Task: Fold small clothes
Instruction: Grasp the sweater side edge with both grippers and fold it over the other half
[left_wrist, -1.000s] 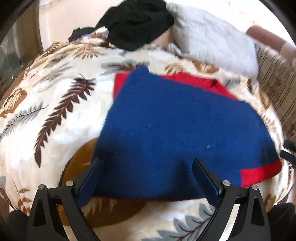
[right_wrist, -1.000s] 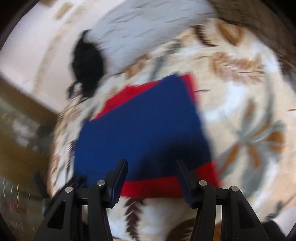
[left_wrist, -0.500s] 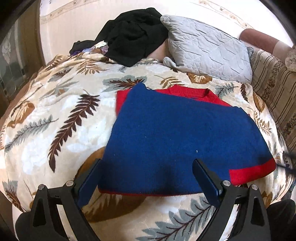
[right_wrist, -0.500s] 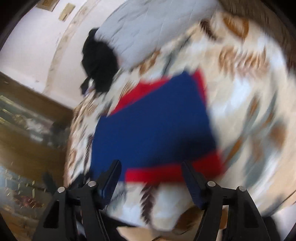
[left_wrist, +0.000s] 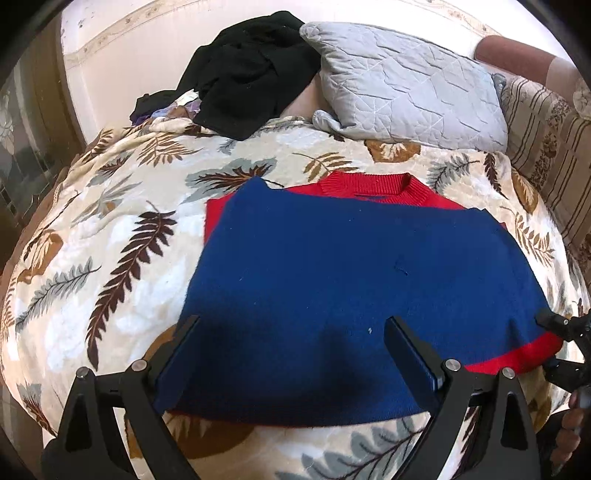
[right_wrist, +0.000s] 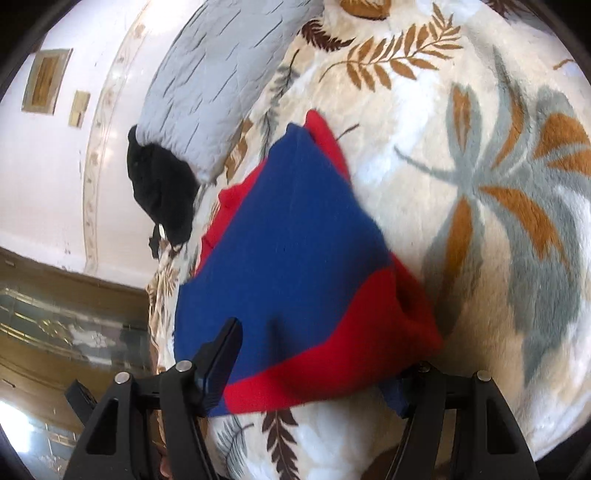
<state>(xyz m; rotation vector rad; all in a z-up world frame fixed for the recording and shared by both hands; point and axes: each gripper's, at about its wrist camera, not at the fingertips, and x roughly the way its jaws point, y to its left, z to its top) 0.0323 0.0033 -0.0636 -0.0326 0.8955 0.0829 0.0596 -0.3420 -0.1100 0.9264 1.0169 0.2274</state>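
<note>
A blue and red sweater (left_wrist: 351, 288) lies folded on a leaf-patterned blanket (left_wrist: 110, 240), its red collar at the far side and a red cuff at the near right corner. My left gripper (left_wrist: 291, 354) is open above the sweater's near edge. My right gripper (right_wrist: 317, 365) is open, its jaws standing to either side of the red cuff corner (right_wrist: 332, 350) of the sweater (right_wrist: 288, 240). The right gripper's fingertips (left_wrist: 557, 325) show at the right edge of the left wrist view, next to the cuff.
A grey quilted pillow (left_wrist: 406, 85) and a heap of black clothes (left_wrist: 251, 74) lie at the far end of the bed by the white wall. A striped cushion (left_wrist: 546, 136) is at the far right. The bed drops off at the left edge.
The right gripper has rolled and moved in close to the sweater's red cuff corner, which now lies between its jaws. The left gripper has held nearly still over the near edge.
</note>
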